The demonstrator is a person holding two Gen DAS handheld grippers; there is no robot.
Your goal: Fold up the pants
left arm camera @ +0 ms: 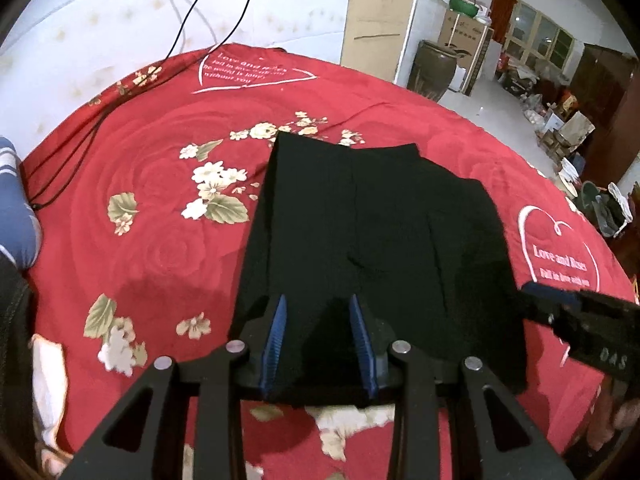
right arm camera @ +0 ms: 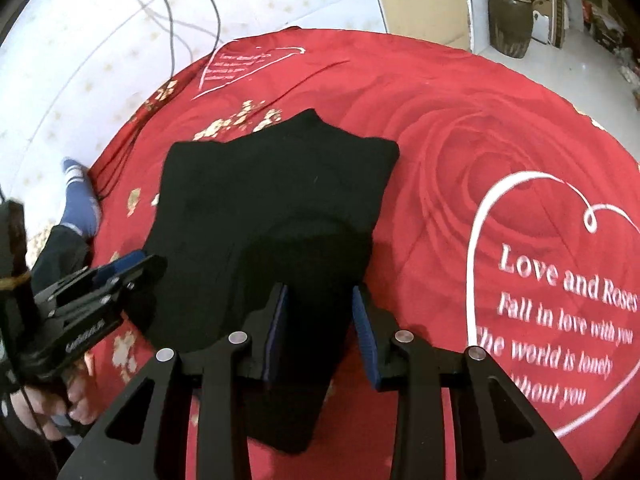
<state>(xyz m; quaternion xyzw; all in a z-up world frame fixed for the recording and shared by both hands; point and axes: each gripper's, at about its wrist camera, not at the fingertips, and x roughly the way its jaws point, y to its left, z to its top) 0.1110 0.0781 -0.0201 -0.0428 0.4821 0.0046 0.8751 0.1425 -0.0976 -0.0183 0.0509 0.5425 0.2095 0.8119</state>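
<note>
The black pants (left arm camera: 372, 232) lie folded in a compact stack on the red rose bedspread (left arm camera: 160, 216). My left gripper (left arm camera: 318, 304) is open, its blue-padded fingers over the near edge of the pants. My right gripper (right arm camera: 320, 300) is open over the near right corner of the pants (right arm camera: 260, 216). The right gripper also shows at the right of the left wrist view (left arm camera: 576, 316). The left gripper also shows at the left of the right wrist view (right arm camera: 120, 272). Whether the fingers touch the cloth is unclear.
Black cables (left arm camera: 80, 148) run across the far left of the bed. A blue sock foot (left arm camera: 16, 200) rests at the left edge. A white wall (left arm camera: 120, 8) stands behind; a brown jar (left arm camera: 434, 68) and clutter (left arm camera: 560, 112) stand on the floor to the right.
</note>
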